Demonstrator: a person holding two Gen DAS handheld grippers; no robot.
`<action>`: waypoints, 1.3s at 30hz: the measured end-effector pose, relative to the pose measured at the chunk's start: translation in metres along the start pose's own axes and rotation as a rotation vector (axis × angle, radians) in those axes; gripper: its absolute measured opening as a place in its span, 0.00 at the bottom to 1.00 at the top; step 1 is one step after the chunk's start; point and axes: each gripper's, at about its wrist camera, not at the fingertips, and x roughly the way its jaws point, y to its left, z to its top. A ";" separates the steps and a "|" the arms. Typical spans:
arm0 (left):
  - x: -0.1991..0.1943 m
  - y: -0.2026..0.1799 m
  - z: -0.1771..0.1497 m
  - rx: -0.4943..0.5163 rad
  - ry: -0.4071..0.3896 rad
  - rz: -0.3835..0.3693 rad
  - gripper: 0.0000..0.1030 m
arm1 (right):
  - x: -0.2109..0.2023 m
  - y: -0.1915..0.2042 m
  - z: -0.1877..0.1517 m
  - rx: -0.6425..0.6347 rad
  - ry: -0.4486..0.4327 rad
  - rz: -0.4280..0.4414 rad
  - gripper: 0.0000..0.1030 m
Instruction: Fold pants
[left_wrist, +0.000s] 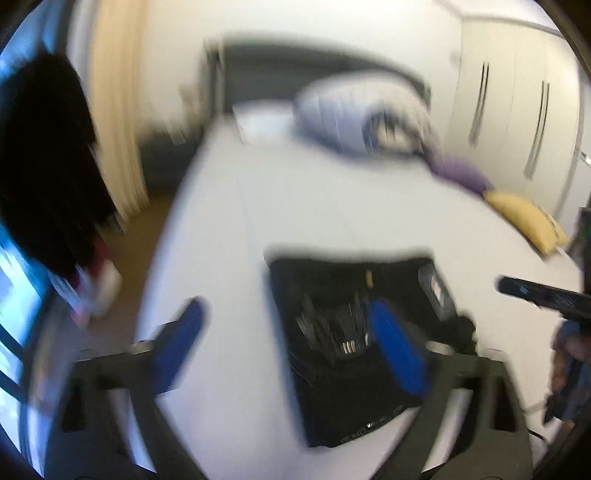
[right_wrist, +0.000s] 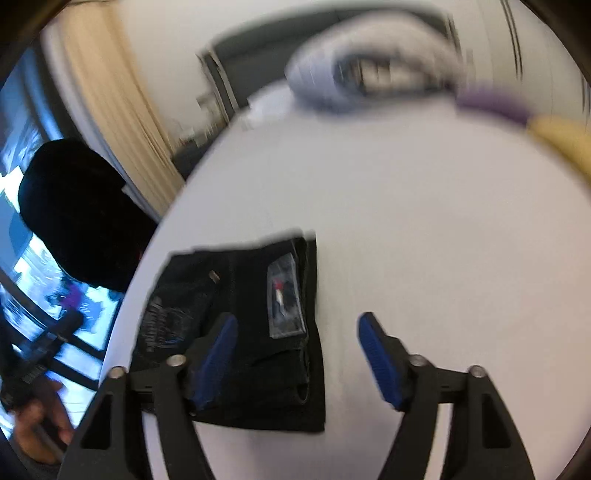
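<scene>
Black pants (left_wrist: 343, 332) lie folded into a compact rectangle on the white bed (left_wrist: 295, 206). They also show in the right wrist view (right_wrist: 251, 332), with a label patch facing up. My left gripper (left_wrist: 288, 332) is open above the bundle's left edge, holding nothing. My right gripper (right_wrist: 295, 343) is open above the bundle's right edge, holding nothing. Both views are motion-blurred. The right gripper also shows at the right edge of the left wrist view (left_wrist: 543, 295).
A rolled white duvet (left_wrist: 354, 114) lies at the head of the bed. Purple (left_wrist: 461, 173) and yellow (left_wrist: 524, 218) pillows lie at the bed's right side. A dark garment (left_wrist: 44, 166) hangs at the left by a window. White wardrobe doors (left_wrist: 517, 110) stand at the right.
</scene>
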 end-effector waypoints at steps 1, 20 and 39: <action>-0.025 -0.005 0.006 0.016 -0.074 0.051 1.00 | -0.031 0.014 0.001 -0.043 -0.096 -0.010 0.91; -0.298 -0.038 0.061 0.108 -0.305 0.231 1.00 | -0.316 0.090 0.005 -0.114 -0.697 -0.094 1.00; -0.192 -0.030 -0.016 -0.043 0.178 0.125 1.00 | -0.222 0.094 -0.034 -0.023 -0.161 -0.184 1.00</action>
